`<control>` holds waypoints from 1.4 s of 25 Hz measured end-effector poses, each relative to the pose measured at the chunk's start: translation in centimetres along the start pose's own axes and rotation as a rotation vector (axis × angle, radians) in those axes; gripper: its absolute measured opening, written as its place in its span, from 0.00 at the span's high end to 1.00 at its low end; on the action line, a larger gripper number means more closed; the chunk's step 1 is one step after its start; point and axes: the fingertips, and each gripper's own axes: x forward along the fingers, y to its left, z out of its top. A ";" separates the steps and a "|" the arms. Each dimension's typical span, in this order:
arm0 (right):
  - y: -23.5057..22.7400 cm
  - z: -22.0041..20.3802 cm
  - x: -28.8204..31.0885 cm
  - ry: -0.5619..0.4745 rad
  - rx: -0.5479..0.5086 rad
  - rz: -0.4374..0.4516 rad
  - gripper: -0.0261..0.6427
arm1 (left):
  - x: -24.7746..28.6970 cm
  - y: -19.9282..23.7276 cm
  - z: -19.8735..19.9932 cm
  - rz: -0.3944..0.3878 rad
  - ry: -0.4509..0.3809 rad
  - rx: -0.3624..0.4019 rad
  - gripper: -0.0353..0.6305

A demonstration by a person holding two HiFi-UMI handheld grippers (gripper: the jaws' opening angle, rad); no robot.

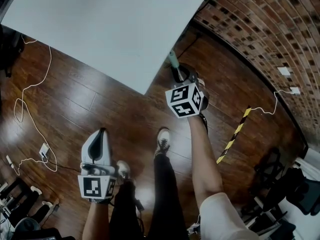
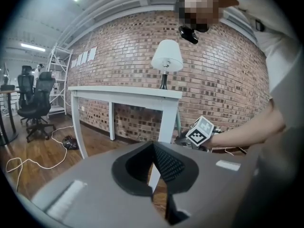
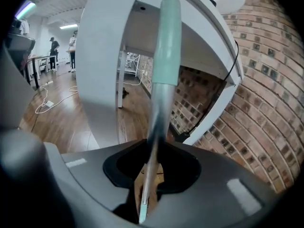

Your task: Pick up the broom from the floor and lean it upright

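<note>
A person stands on a dark wooden floor (image 1: 100, 109) beside a white worktop (image 1: 100, 24), seen from above, with a brick wall behind it.

The right hand-held gripper (image 1: 181, 75) is clenched on the broom handle (image 1: 173, 60). In the right gripper view the silver shaft runs up between its jaws (image 3: 152, 170), and the mint-green sleeve (image 3: 166, 56) rises in front of the worktop's underside. Whether the handle touches the worktop cannot be told. The broom's head is out of sight below the grip.

The left hand-held gripper (image 1: 102, 132) hangs lower and well apart. Its jaws are drawn together on nothing (image 2: 154, 175).

The broom is probably light and stiff – a thin metal pole that will not bend. The bare shaft looks smooth and could slip or twist between the pads. The coloured sleeve likely gives more friction. Most of the weight is probably in the unseen head, so a hold on the shaft just below the sleeve, as here, should steer it well.

Counted:
- one broom
- two hand-held grippers
- one worktop
- one lamp (image 2: 167, 56) on the worktop
- one yellow-and-black striped strip (image 1: 234, 134) on the floor
- several loose white cables (image 1: 30, 104) – too tangled to number
</note>
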 end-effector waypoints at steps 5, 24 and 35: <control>-0.1 0.0 -0.1 -0.037 -0.016 -0.008 0.82 | 0.4 -1.3 0.0 -0.018 -0.016 -0.009 0.94; 1.0 -2.6 -4.0 -0.034 -0.068 -0.019 0.63 | -0.1 -0.6 0.4 -0.007 -0.023 -0.005 0.94; 3.3 -0.3 -22.9 -0.200 0.186 -0.233 0.94 | -6.5 -1.0 5.6 -0.054 -0.129 0.055 0.94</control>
